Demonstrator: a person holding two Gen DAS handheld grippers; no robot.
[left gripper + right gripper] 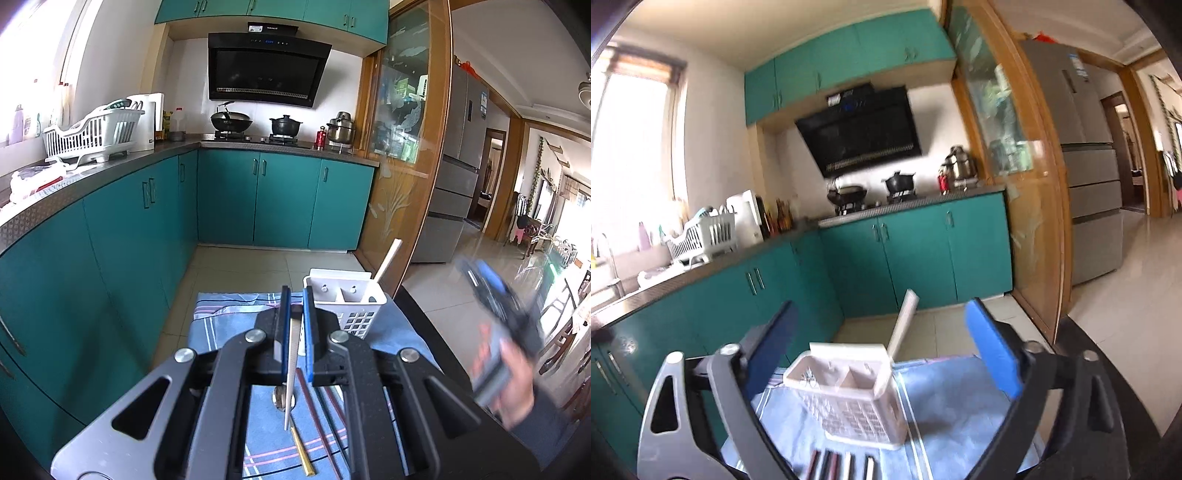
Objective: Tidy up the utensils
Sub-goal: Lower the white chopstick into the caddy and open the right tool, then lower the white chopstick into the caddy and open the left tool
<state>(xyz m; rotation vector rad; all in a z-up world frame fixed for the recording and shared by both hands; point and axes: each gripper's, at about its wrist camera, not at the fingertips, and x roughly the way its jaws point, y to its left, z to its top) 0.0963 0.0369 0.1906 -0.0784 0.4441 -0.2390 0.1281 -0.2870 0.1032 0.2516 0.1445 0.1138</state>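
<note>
My left gripper (296, 295) is shut on a pale slender utensil (291, 362) that slants down from between the blue pads. Under it on the blue striped cloth (229, 325) lie a spoon (283, 400), a gold-handled piece (303, 456) and dark chopsticks (325, 417). Just beyond stands a white slotted caddy (351, 299), and a pale stick (388, 262) leans out of its right compartment. My right gripper (882, 347) is open and empty, with its pads on either side of the caddy (849, 398) and stick (905, 321) ahead of it. In the left wrist view it is a blur (480, 280) in a hand.
Several chopsticks (842, 463) lie on the cloth (960, 398) in front of the caddy. The dark table edge (424, 317) drops to a tiled floor. Teal cabinets (147, 206), a stove with pots (255, 129) and a fridge (458, 166) stand well beyond.
</note>
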